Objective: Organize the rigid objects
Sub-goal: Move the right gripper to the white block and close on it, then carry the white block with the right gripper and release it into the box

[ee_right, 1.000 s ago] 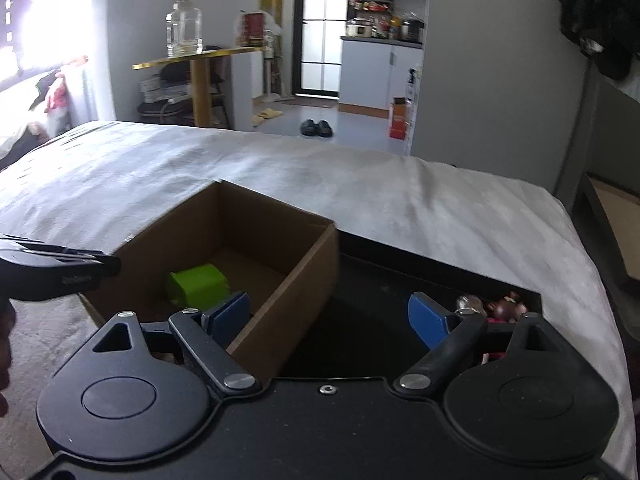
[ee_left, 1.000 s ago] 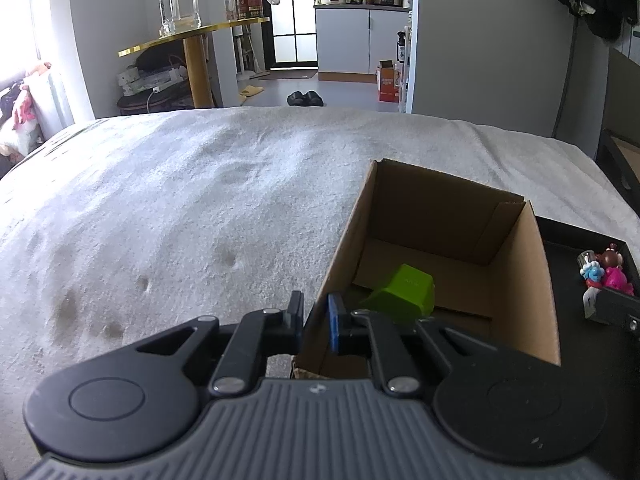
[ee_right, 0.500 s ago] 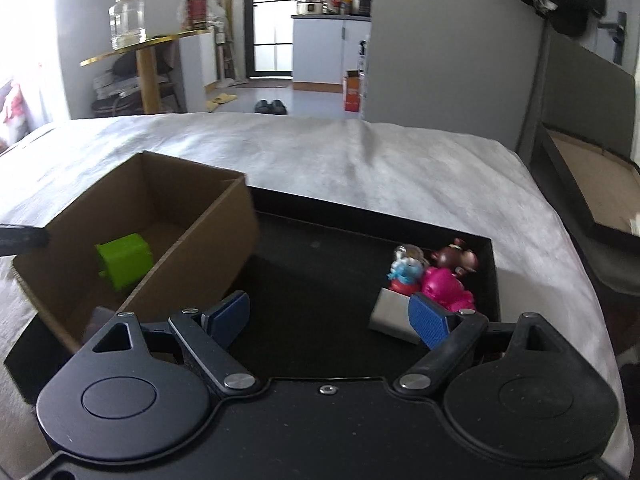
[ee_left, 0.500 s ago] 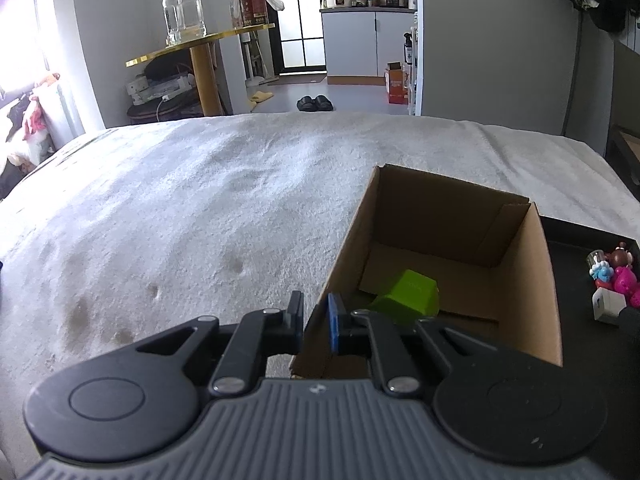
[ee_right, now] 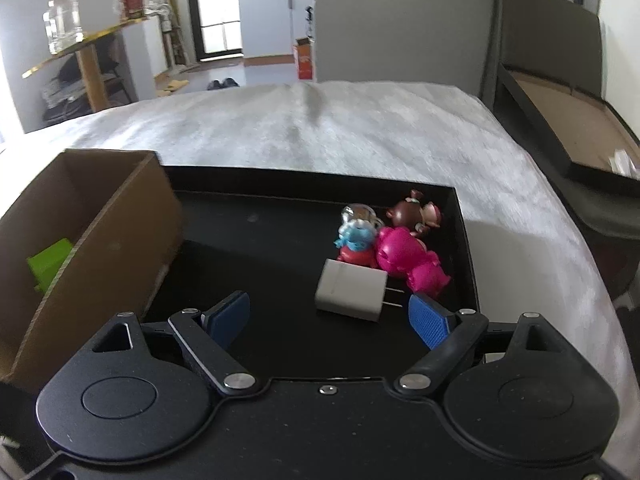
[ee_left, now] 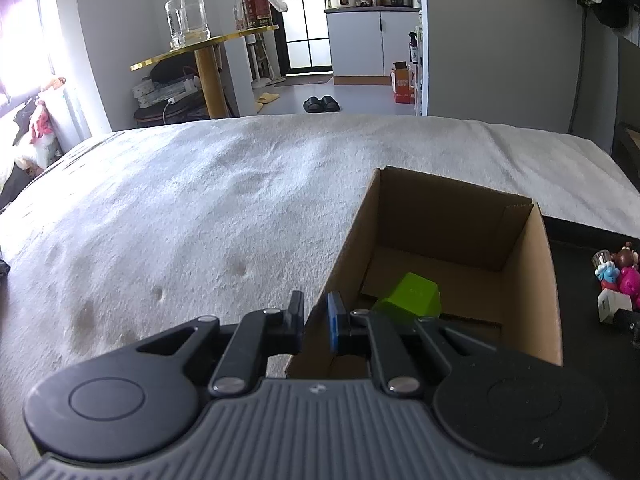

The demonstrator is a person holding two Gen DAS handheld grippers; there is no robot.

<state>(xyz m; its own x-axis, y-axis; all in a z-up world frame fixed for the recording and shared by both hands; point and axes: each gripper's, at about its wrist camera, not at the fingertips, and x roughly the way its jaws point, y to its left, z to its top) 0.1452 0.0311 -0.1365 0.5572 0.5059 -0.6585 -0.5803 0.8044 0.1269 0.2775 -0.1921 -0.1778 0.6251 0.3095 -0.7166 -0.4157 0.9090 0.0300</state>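
The left claw [ee_left: 316, 322] is closed on the near left wall of the cardboard box [ee_left: 536, 280], with that wall pinched between its pads. The box stands open-topped on the white bed cover [ee_left: 200, 208], and its right side sits over the left part of the black tray [ee_right: 280, 240]. A green block [ee_left: 412, 298] lies on the box floor, near the left claw's end. The right claw [ee_right: 328, 316] hangs over the tray with its jaws opening wide; nothing is gripped between them. The white plug adapter [ee_right: 352, 290] lies on the tray just beyond the right claw's fingertips, prongs pointing right. Beyond the adapter, three small figures are bunched in the tray's far right corner: a pink figure [ee_right: 408, 260], a blue and white figure [ee_right: 356, 236] and a brown figure [ee_right: 412, 212]. The adapter appears to touch the blue and white figure's red base, though motion blur makes contact uncertain.
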